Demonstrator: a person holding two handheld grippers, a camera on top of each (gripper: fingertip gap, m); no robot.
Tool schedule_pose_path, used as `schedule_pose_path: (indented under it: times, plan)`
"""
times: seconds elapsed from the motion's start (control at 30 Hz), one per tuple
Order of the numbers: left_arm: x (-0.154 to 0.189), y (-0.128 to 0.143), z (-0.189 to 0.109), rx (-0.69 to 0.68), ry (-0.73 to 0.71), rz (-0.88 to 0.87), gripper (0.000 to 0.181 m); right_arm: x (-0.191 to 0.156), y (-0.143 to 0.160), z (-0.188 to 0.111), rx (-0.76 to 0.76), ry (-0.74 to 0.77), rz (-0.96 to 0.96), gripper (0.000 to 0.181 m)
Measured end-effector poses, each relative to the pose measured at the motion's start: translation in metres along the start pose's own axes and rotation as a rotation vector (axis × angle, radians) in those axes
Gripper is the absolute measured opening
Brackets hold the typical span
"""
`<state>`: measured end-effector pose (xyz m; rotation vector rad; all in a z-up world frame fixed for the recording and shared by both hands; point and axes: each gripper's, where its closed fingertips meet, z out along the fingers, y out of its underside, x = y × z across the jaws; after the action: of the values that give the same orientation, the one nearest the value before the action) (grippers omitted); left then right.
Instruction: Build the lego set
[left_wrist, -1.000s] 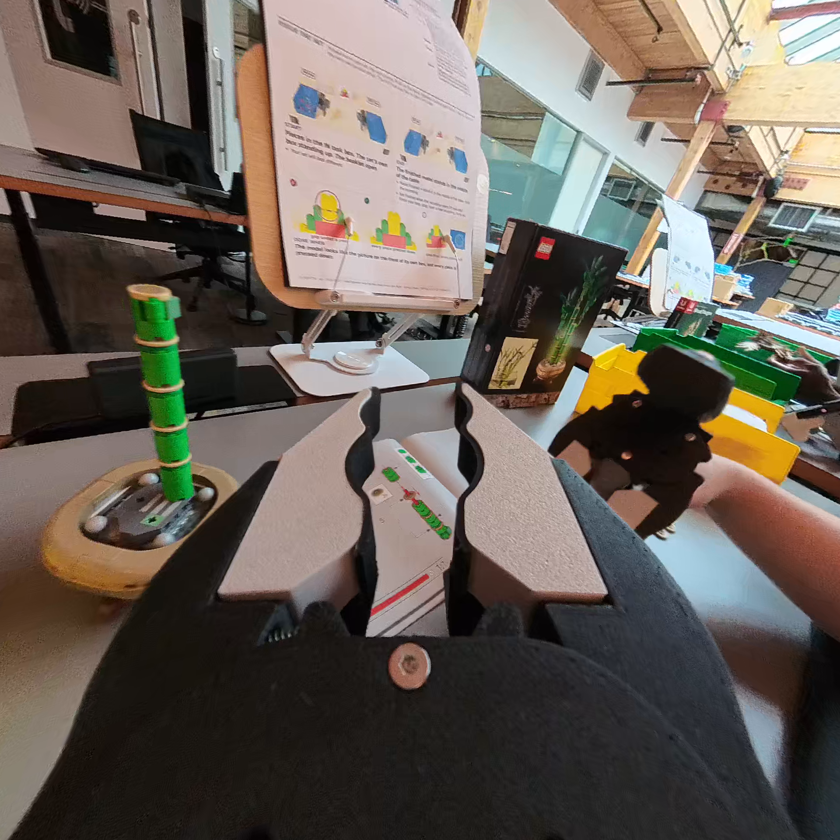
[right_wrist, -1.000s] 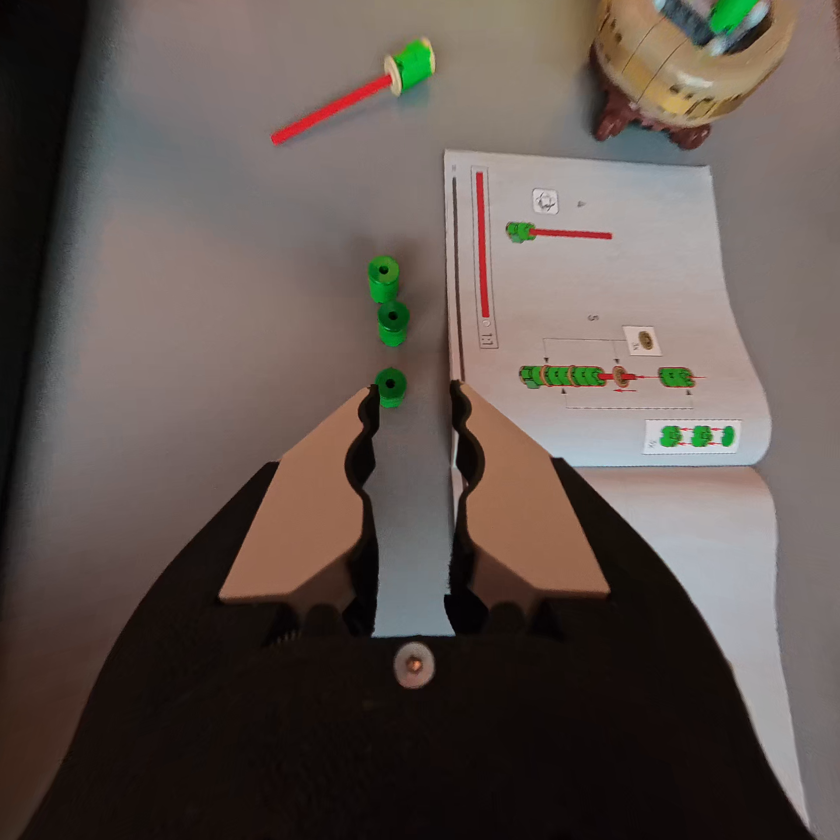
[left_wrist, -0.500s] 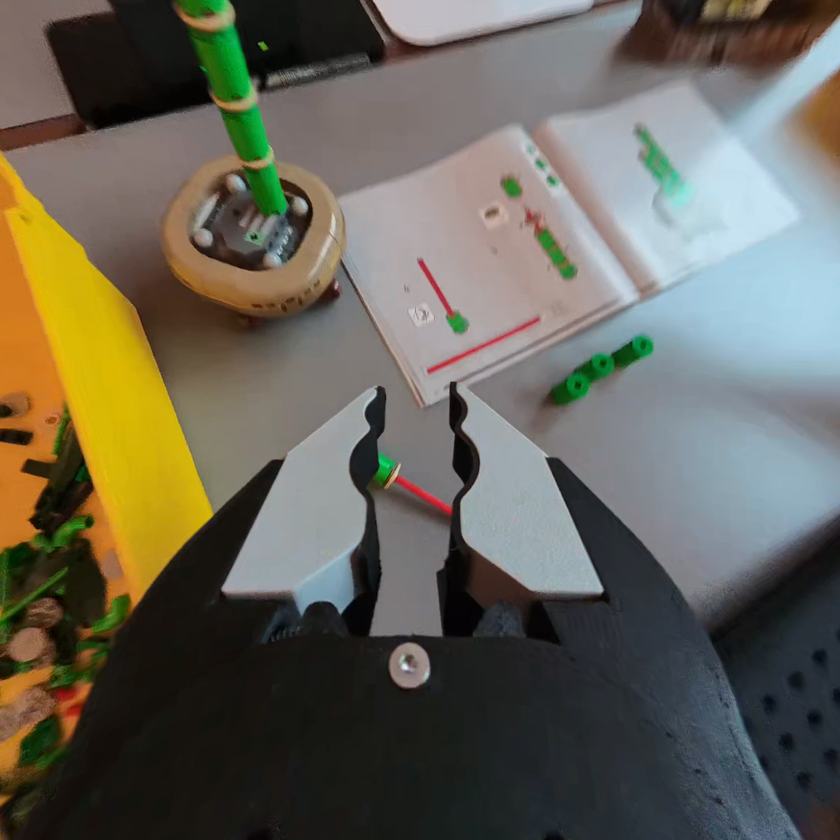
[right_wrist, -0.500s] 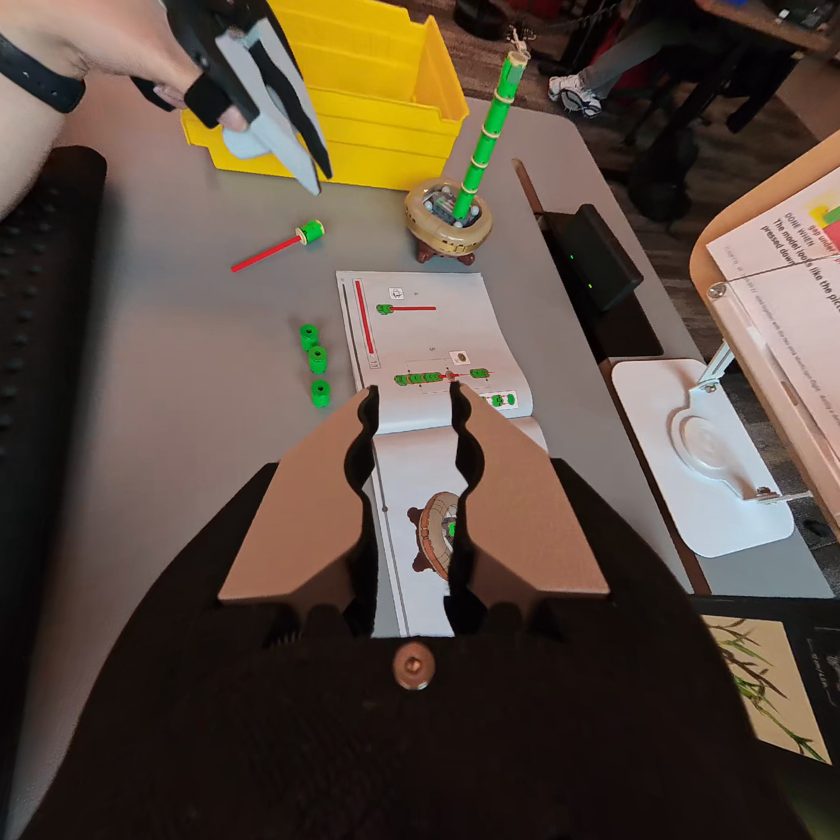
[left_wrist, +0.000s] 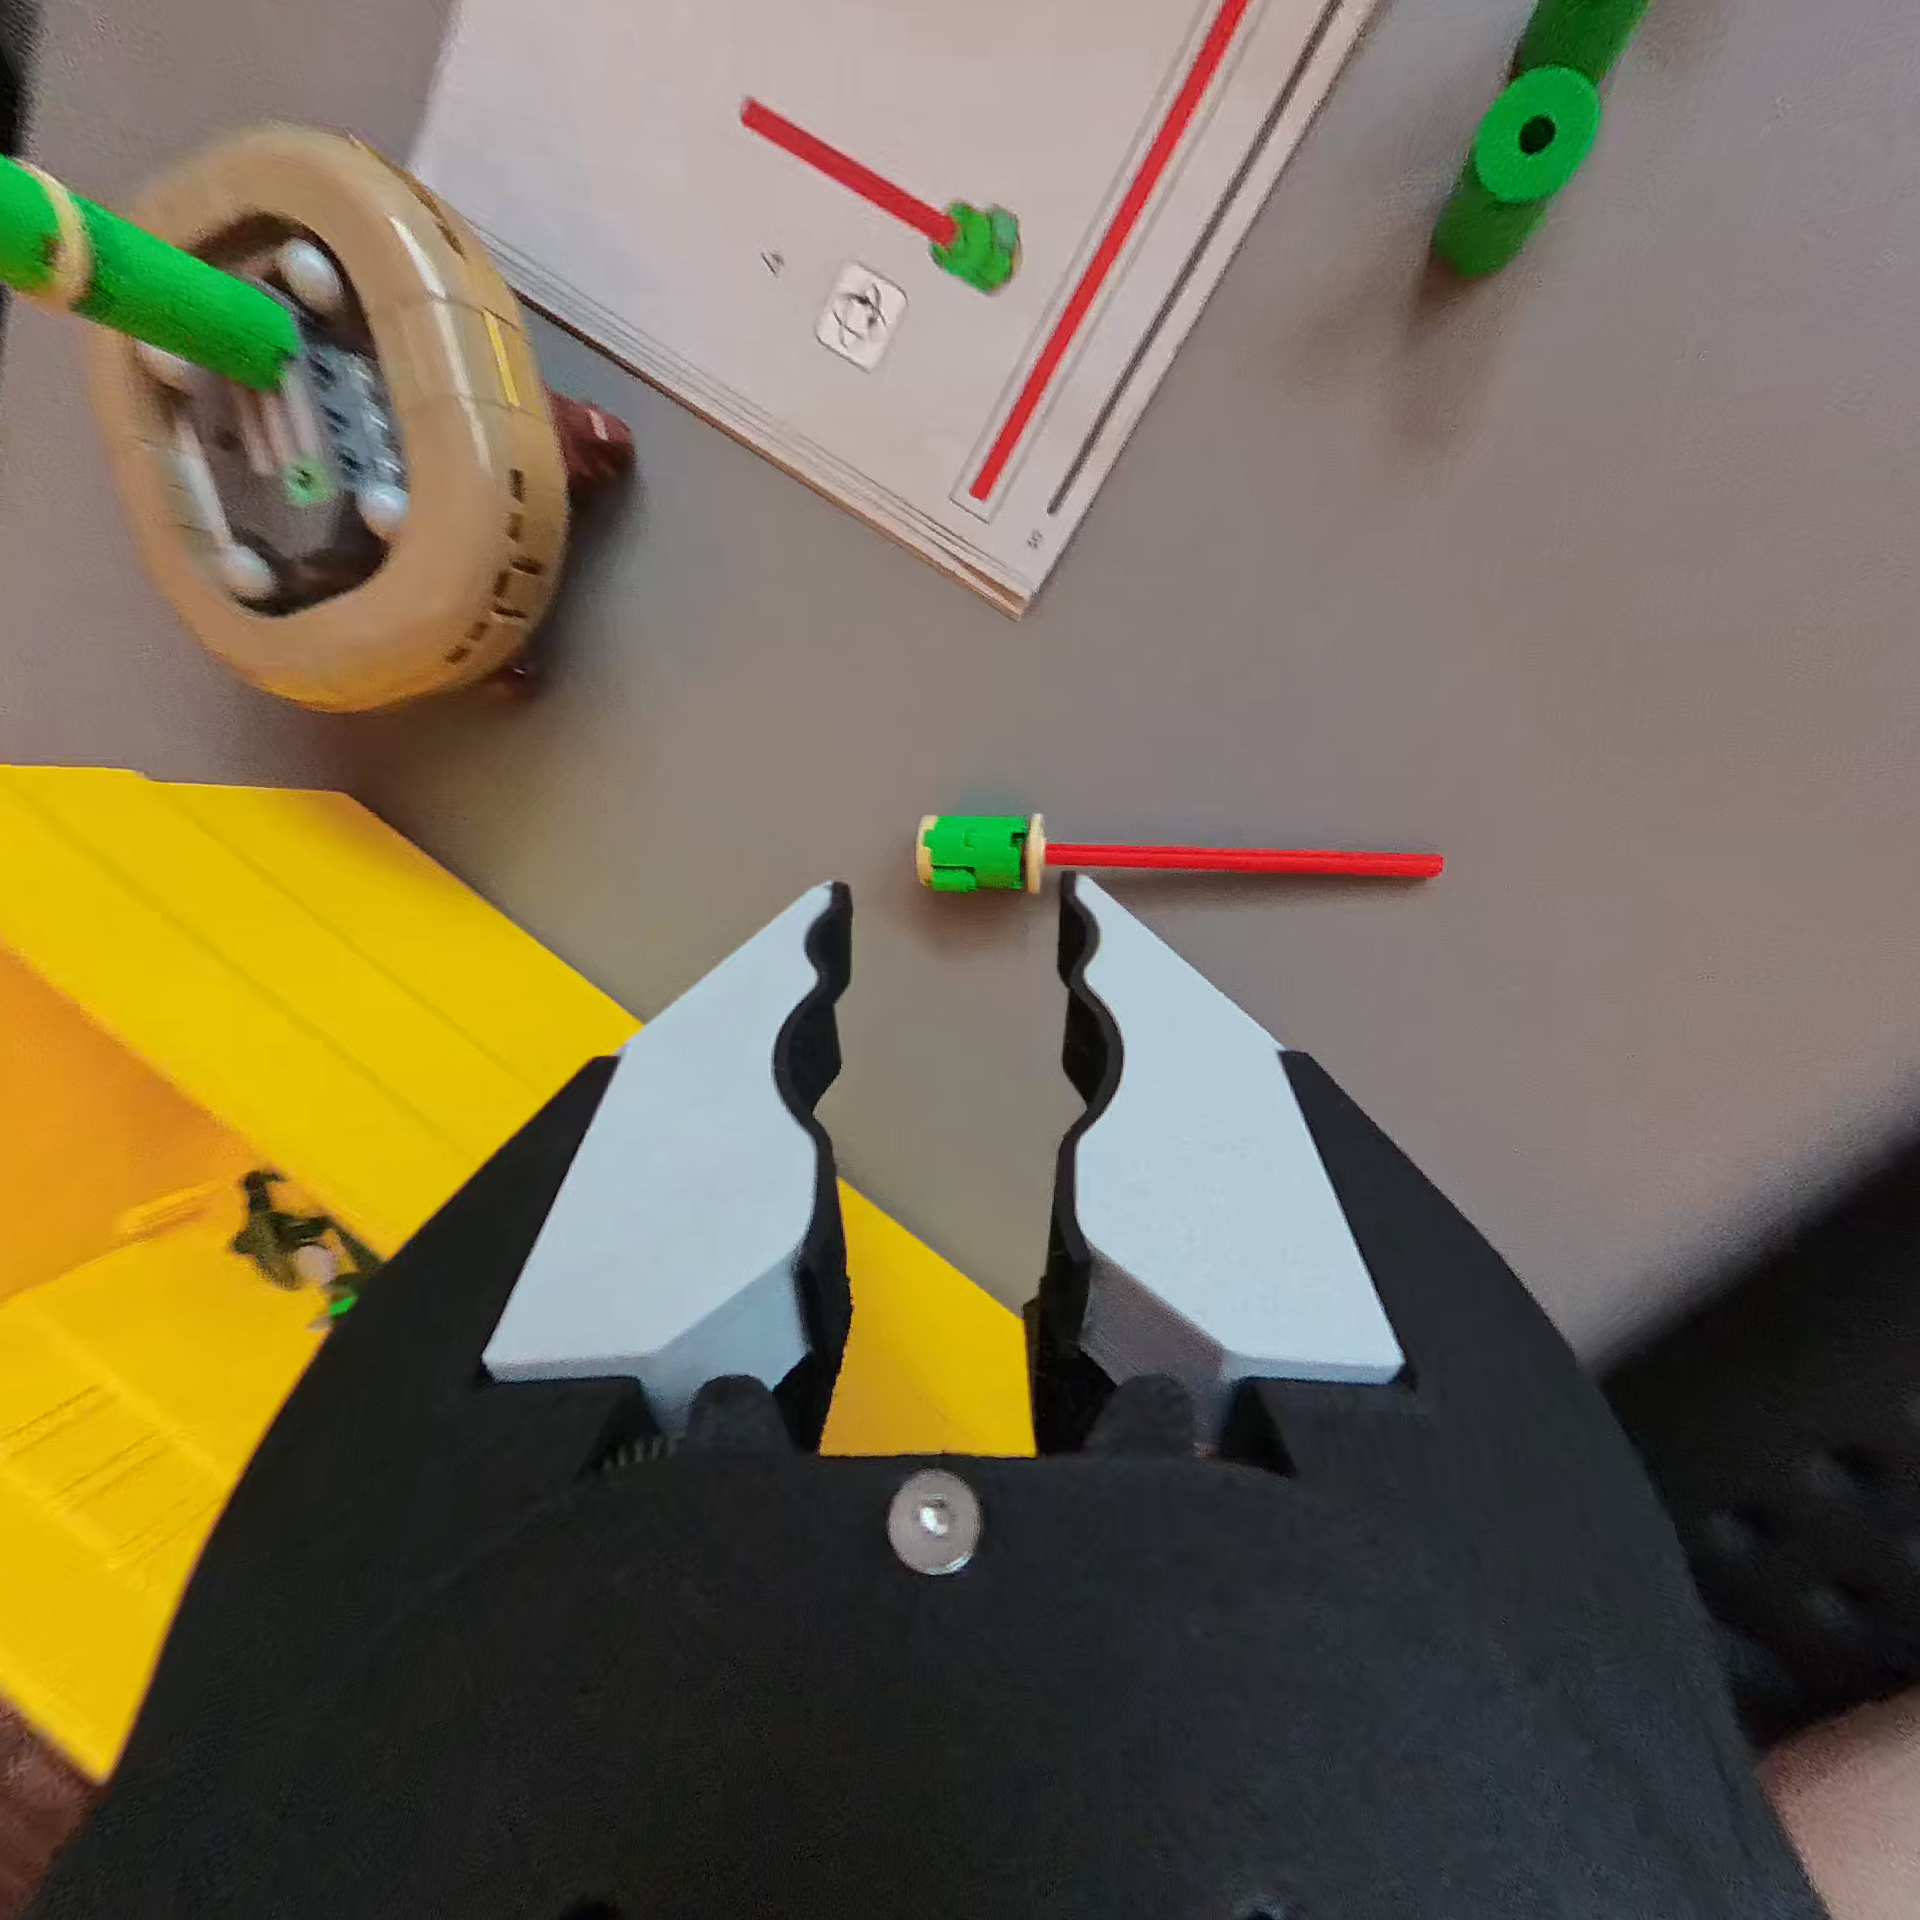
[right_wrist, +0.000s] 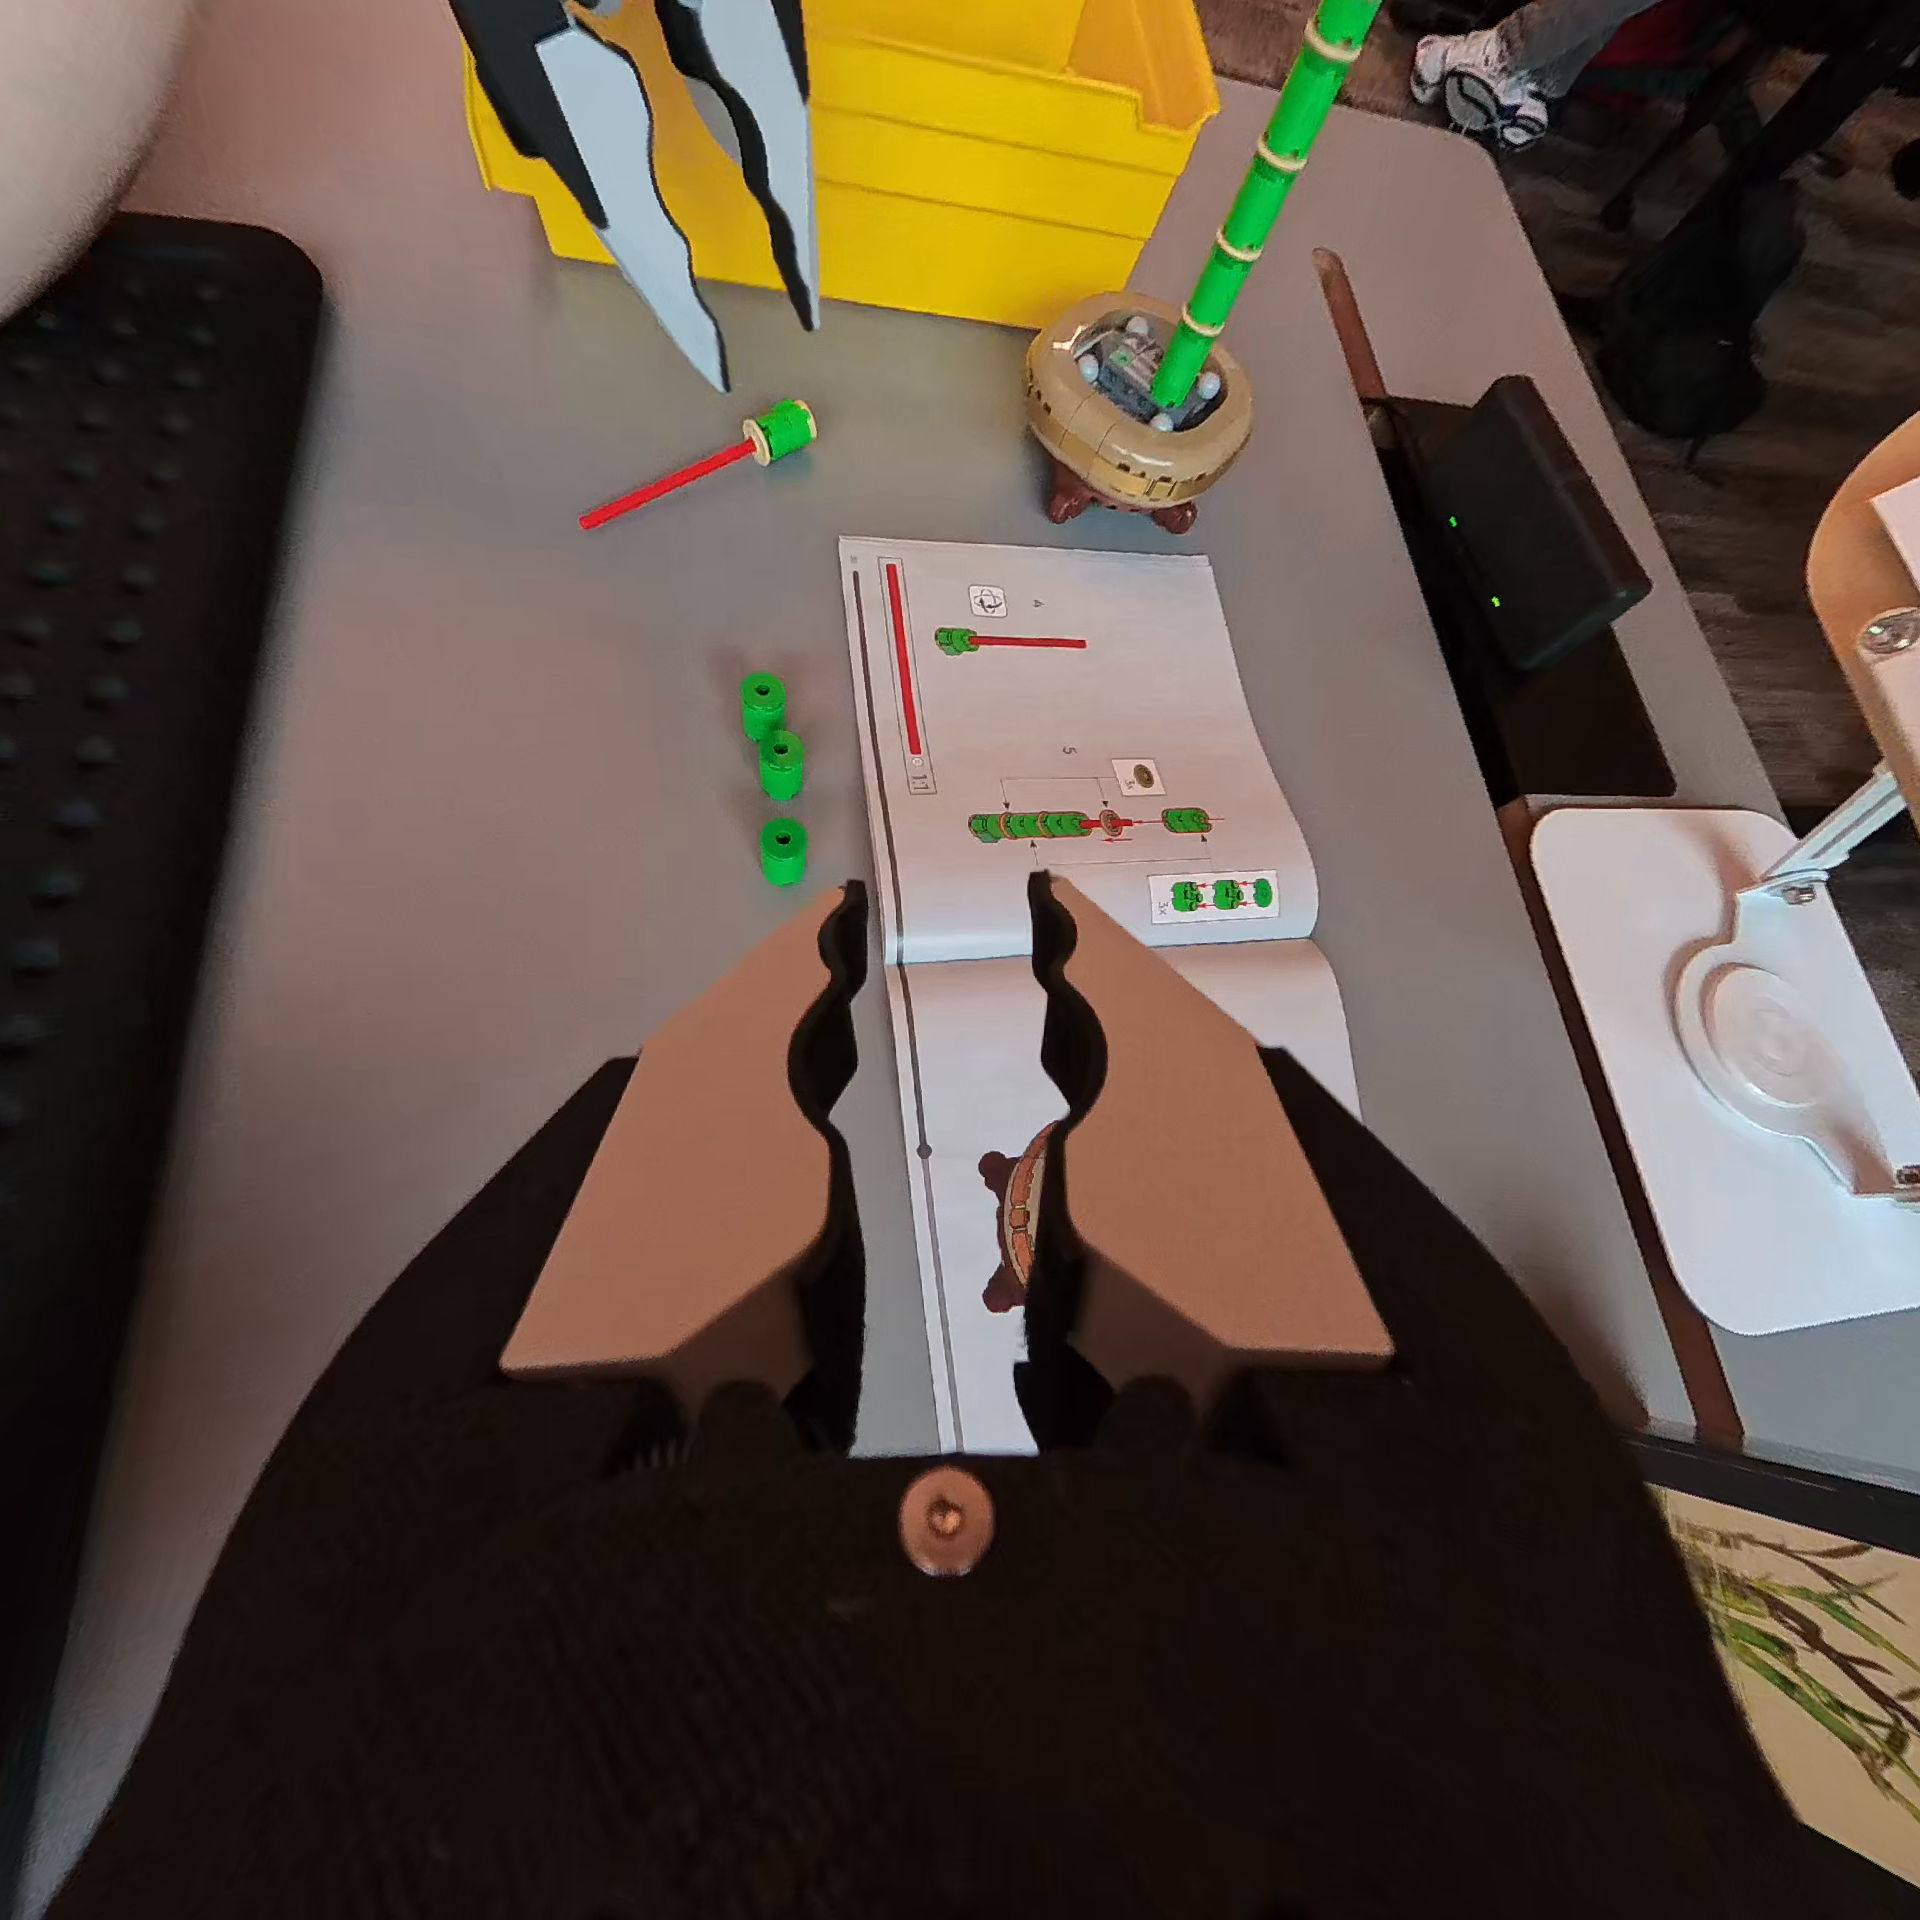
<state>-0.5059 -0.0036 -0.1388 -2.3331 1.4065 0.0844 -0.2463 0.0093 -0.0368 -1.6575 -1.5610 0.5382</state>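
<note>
A red axle (left_wrist: 1242, 861) with a green and tan piece (left_wrist: 977, 853) on its left end lies on the grey table. My left gripper (left_wrist: 954, 902) is open and empty, its tips just short of that piece; it also shows in the right wrist view (right_wrist: 764, 353) above the axle (right_wrist: 665, 486). My right gripper (right_wrist: 943, 888) is open and empty above the open instruction booklet (right_wrist: 1049, 707). Three green cylinders (right_wrist: 777, 774) lie left of the booklet. A tan pot (right_wrist: 1138, 426) holds a green bamboo stalk (right_wrist: 1262, 197).
A yellow parts bin (right_wrist: 987, 177) stands at the far edge and shows at lower left in the left wrist view (left_wrist: 208, 1039). A black dotted mat (right_wrist: 125, 727) lies on the left. A white stand base (right_wrist: 1745, 1049) and a black box (right_wrist: 1527, 520) lie right. One gripper's finger ends stand about 30 cm off the other's. The axle (right_wrist: 665, 486) is about 4 cm from my left fingertips and 30 cm from my right. The left camera catches it too, in the left wrist view (left_wrist: 1234, 868).
My left gripper has dropped closer to the table, with the axle's green end now just past its tips. My right gripper has stayed over the booklet.
</note>
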Motion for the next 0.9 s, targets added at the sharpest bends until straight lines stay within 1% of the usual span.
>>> schedule_pose_path:
  times: [0.1, 0.23, 0.4, 0.5, 0.57, 0.63, 0.77, 0.9]
  plan:
    - [0.000, 0.005, 0.002, -0.010, 0.006, 0.004, 0.041, 0.001, 0.005, 0.003, -0.015, -0.007, 0.008, 0.031]
    - [0.006, 0.000, 0.002, -0.009, 0.026, 0.040, 0.038, 0.002, 0.007, 0.004, -0.015, -0.010, 0.017, 0.031]
    - [0.009, 0.003, 0.016, -0.110, 0.037, 0.102, 0.041, 0.002, 0.011, 0.005, -0.026, -0.015, 0.027, 0.031]
    - [0.012, 0.002, 0.022, -0.136, 0.064, 0.106, 0.042, 0.002, 0.013, 0.005, -0.036, -0.017, 0.025, 0.031]
    - [0.013, -0.003, 0.024, -0.123, 0.077, 0.106, 0.041, 0.002, 0.014, 0.005, -0.037, -0.020, 0.028, 0.031]
    - [0.012, -0.001, 0.025, -0.146, 0.081, 0.117, 0.041, 0.002, 0.015, 0.005, -0.040, -0.020, 0.028, 0.031]
    - [0.008, 0.001, 0.019, -0.148, 0.070, 0.109, 0.039, 0.002, 0.017, 0.005, -0.051, -0.021, 0.024, 0.031]
    - [0.007, 0.002, 0.012, -0.131, 0.099, 0.109, 0.038, 0.001, 0.017, 0.007, -0.053, -0.027, 0.026, 0.031]
